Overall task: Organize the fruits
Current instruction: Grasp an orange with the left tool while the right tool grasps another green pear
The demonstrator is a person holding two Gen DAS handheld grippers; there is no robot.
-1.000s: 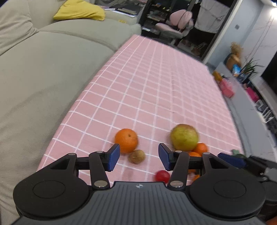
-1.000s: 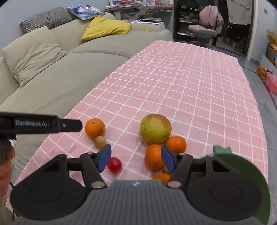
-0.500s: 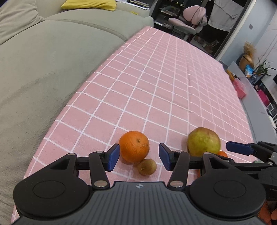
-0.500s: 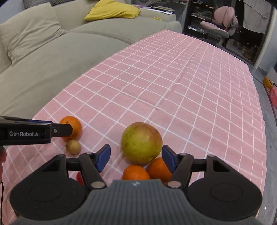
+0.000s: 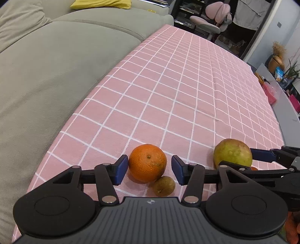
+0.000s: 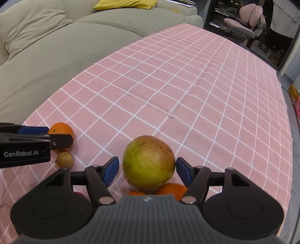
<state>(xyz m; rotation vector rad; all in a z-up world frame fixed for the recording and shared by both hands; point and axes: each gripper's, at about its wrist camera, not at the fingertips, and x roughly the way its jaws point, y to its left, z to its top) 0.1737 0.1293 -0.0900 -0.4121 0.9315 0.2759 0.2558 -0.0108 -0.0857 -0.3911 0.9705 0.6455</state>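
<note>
An orange (image 5: 147,163) lies on the pink checked tablecloth (image 5: 187,90), between the open fingers of my left gripper (image 5: 150,169); the left pad looks close to touching it. A small brown fruit (image 5: 164,186) lies just in front of it. My right gripper (image 6: 147,171) is open around a large green-yellow fruit (image 6: 149,162), its right pad at the fruit's skin. Two small oranges (image 6: 171,188) lie under that fruit's near side. The orange (image 6: 61,129) and the small brown fruit (image 6: 65,159) also show in the right wrist view, beside the left gripper's finger (image 6: 33,130).
A grey-green sofa (image 5: 46,65) runs along the table's left edge, with a yellow cushion (image 6: 129,3) at the back. A pink chair (image 6: 247,20) and shelves stand beyond the table's far end. The floor drops away on the right.
Both grippers have moved forward and down. The orange now sits between the left fingers and the large green-yellow fruit between the right fingers. The fruits have not moved.
</note>
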